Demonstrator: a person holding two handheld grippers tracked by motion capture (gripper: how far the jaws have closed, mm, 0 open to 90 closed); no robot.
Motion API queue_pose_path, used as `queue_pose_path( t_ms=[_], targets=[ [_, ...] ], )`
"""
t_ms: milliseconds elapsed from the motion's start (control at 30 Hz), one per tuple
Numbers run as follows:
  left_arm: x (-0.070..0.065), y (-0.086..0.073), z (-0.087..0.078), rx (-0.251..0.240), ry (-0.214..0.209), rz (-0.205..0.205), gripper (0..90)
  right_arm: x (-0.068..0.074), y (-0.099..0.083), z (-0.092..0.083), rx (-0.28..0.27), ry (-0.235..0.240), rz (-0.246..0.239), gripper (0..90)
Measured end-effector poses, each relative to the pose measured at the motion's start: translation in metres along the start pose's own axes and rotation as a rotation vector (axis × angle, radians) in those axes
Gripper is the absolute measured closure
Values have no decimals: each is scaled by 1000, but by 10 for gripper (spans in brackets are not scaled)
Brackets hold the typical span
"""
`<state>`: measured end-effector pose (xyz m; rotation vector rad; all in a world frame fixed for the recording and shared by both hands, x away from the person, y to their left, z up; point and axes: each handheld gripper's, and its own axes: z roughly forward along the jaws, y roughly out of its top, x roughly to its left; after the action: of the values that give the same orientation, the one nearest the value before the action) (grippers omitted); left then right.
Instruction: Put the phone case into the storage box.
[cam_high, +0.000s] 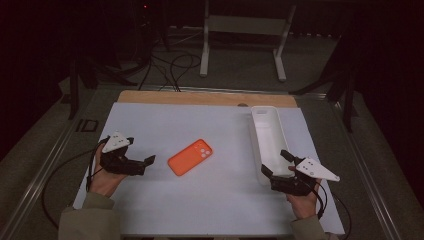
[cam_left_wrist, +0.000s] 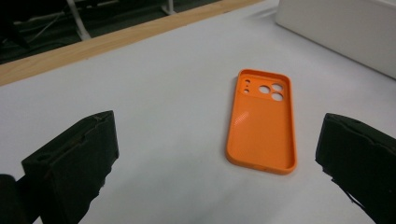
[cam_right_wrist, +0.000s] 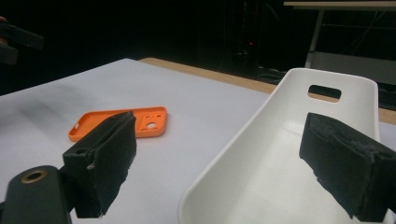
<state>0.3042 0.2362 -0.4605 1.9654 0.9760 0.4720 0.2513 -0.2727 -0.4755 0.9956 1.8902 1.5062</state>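
An orange phone case (cam_high: 190, 157) lies hollow side up in the middle of the white table top (cam_high: 200, 200). My left gripper (cam_high: 145, 162) rests to its left, open, jaws pointing at the case (cam_left_wrist: 262, 122) with nothing between them. A long white tray (cam_high: 269, 137) lies at the right. My right gripper (cam_high: 275, 164) is open at the tray's near end, one jaw over the tray's inside (cam_right_wrist: 280, 158), the other outside its left rim. The case (cam_right_wrist: 119, 122) lies beyond that jaw.
A wooden strip (cam_high: 205, 97) runs along the table's far edge. Behind it are a white frame's legs (cam_high: 242, 35) and cables on the dark floor. Metal rails (cam_high: 45, 165) flank the table. A cable (cam_high: 55, 175) trails from each gripper.
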Motion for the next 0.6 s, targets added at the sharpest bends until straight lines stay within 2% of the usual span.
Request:
queue_pose_path(
  t_ms=[200,533,600],
  targets=[
    [4,4,9,10,-1,-5,2,0,0,0,0,-2,1,108],
    [2,15,21,30,-6,28,3,0,0,0,0,-2,-1,108],
    [1,19,26,40,-7,45,3,0,0,0,1,-3,-3,108]
  ],
)
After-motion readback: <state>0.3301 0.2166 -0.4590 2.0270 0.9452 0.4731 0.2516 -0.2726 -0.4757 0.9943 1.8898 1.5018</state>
